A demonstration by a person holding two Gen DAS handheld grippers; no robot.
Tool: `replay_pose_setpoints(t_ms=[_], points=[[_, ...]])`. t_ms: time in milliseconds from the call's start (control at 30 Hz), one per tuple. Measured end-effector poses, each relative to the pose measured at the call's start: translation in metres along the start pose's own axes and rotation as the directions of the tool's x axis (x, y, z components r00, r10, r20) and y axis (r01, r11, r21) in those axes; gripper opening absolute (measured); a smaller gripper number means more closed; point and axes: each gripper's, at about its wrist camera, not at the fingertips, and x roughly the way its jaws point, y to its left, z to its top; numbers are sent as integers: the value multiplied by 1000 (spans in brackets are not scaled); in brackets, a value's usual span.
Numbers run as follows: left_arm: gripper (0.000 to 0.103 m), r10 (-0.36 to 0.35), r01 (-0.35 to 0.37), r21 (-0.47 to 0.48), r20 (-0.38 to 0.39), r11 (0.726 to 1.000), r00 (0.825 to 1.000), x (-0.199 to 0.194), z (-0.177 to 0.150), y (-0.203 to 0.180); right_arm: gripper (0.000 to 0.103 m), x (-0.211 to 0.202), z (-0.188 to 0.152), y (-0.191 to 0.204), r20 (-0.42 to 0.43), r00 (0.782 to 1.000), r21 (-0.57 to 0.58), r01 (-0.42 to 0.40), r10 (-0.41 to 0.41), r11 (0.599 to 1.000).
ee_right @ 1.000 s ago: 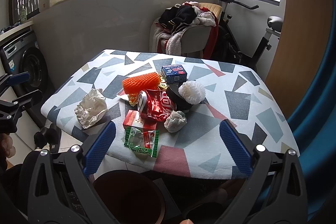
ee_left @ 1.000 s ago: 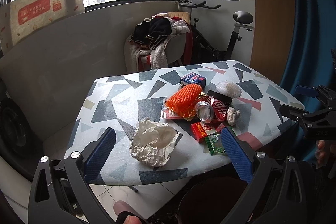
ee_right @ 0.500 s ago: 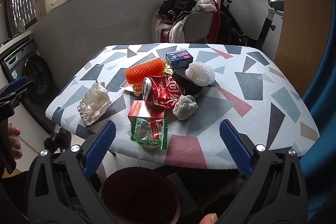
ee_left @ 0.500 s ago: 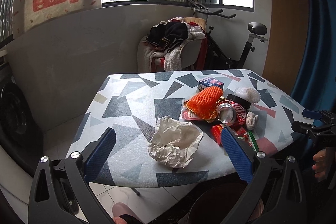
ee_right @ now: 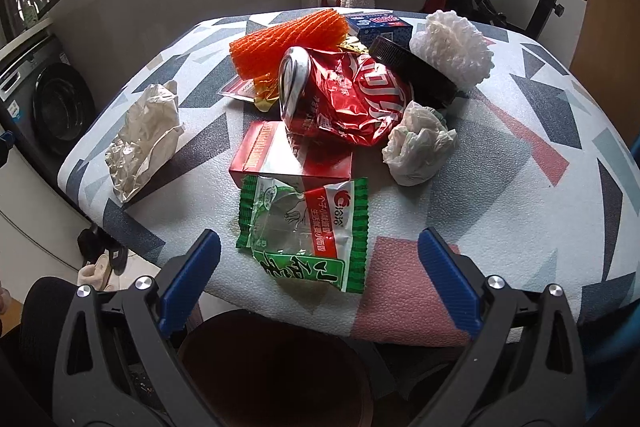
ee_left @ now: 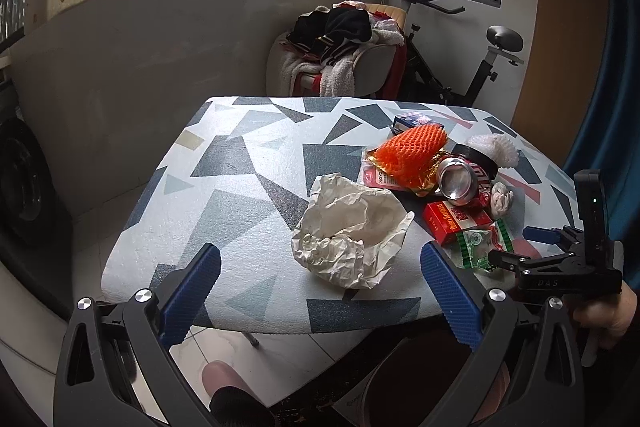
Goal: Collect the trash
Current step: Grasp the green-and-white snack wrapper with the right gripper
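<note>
While both tongs gape, green wrapper (ee_right: 304, 231) btwn right tongs (ee_right: 318, 283), untouched.

Exercise bike (ee_left: 472, 67); clothes-heaped chair (ee_left: 344, 55)

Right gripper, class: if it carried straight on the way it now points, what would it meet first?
Most likely the green snack wrapper, lying between the open right gripper fingers at the table's near edge. The red box lies just behind. Depth is uncertain.
</note>
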Motion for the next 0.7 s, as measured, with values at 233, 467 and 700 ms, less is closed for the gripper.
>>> replay_pose_setpoints(t_ms=[233,467,700], points=[[97,-26,26,2,-34,1000,999,22,-5,5,69,22,2,3,1,1000,-24,-21,21,999],[93,-57,58,15,-71,998,996,50,-5,-2,26,-1,-4,-10,45,994,-29,-94,95,995],[85,-53,51,-22,-109,998,993,86,19,7,22,-27,-13,-23,118,976,3,-187,185,982]])
